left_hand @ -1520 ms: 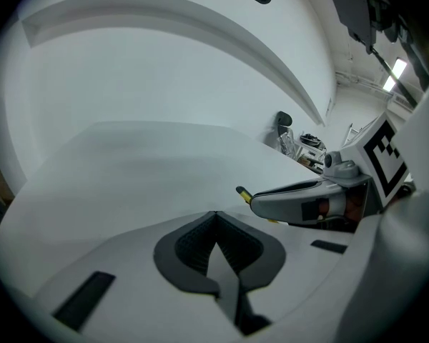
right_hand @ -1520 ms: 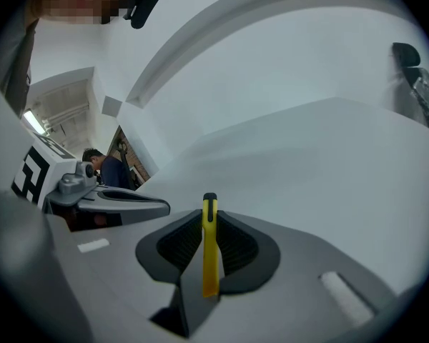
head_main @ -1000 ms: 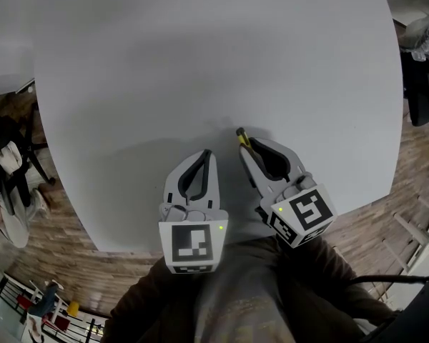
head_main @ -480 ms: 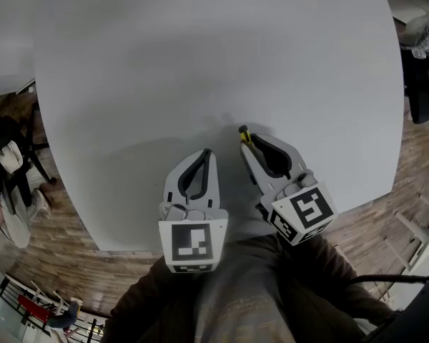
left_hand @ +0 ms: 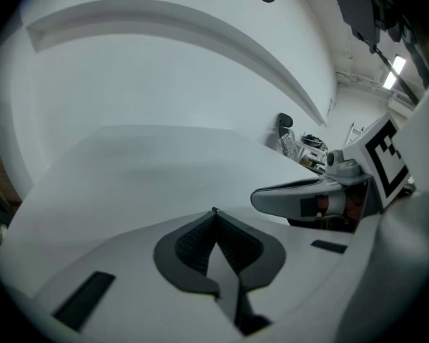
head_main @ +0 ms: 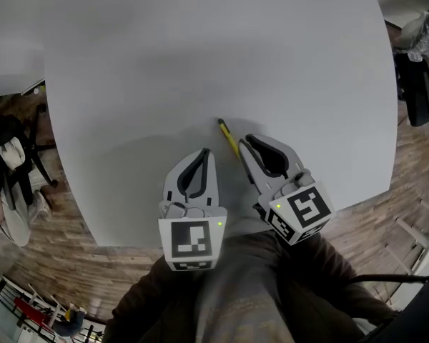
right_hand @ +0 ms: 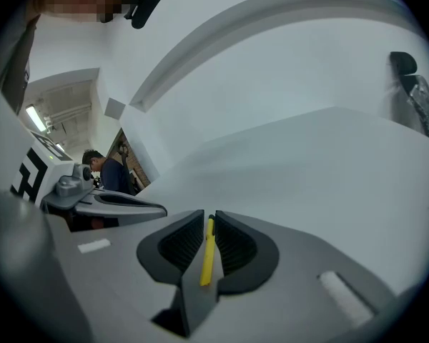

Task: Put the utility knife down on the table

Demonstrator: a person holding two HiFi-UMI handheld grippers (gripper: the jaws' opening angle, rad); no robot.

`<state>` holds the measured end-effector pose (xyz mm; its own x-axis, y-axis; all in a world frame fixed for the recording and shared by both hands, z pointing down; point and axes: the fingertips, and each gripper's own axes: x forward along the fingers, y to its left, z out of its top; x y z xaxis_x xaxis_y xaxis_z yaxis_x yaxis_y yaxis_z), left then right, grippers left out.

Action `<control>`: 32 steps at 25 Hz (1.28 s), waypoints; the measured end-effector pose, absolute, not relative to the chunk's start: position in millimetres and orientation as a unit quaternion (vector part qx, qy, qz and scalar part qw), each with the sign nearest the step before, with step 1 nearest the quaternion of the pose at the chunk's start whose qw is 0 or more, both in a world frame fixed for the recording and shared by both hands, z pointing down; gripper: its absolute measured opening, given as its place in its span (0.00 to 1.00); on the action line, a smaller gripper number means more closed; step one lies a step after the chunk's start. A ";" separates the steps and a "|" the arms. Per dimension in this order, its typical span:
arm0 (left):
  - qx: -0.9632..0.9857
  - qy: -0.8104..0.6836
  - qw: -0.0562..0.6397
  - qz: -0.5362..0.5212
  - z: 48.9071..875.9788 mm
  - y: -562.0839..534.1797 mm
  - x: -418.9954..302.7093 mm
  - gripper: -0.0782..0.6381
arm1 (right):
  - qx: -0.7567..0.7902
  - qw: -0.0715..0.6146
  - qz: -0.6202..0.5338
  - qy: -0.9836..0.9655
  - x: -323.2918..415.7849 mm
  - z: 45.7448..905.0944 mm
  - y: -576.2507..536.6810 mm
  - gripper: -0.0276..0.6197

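The utility knife (head_main: 227,136), thin and yellow with a dark tip, lies flat on the grey table (head_main: 200,56) and points away from me to the upper left. Its near end sits at the tips of my right gripper (head_main: 243,146). In the right gripper view the knife (right_hand: 207,252) shows in the narrow gap between the dark pads, and the jaws of my right gripper (right_hand: 209,217) stand slightly parted around it. My left gripper (head_main: 207,151) rests just left of it, shut and empty, its pads meeting at my left gripper's tip (left_hand: 214,210).
The table's rounded front edge (head_main: 129,243) runs just under both grippers, with wooden floor beyond. Chairs stand off the left side (head_main: 11,156) and a dark chair at the right (head_main: 418,91). A person (right_hand: 111,170) stands far behind.
More of the knife now shows ahead of the right gripper's tips, lying along the table; before, only its dark tip poked out. The left gripper has stayed put.
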<state>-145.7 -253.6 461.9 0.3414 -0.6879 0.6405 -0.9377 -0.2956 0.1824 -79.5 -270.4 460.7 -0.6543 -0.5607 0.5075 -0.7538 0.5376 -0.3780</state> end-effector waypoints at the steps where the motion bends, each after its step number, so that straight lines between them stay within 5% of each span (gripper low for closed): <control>1: 0.773 -0.528 0.271 0.226 458.2 -252.5 -145.7 0.11 | 0.383 0.163 0.289 -0.862 -80.0 456.3 -269.0 0.12; 7: 0.782 -0.532 0.248 0.209 428.8 -245.4 -138.6 0.11 | 0.383 0.151 0.256 -0.875 -77.5 424.8 -257.7 0.05; 32: 0.781 -0.564 0.196 0.183 349.7 -227.6 -130.6 0.11 | 0.350 0.124 0.205 -0.906 -82.5 347.0 -236.3 0.04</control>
<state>-130.6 -227.6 349.7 0.2962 -0.8094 0.5072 -0.9530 -0.2863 0.0996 -82.5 -236.3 347.0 -0.7237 -0.5833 0.3688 -0.6852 0.6709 -0.2835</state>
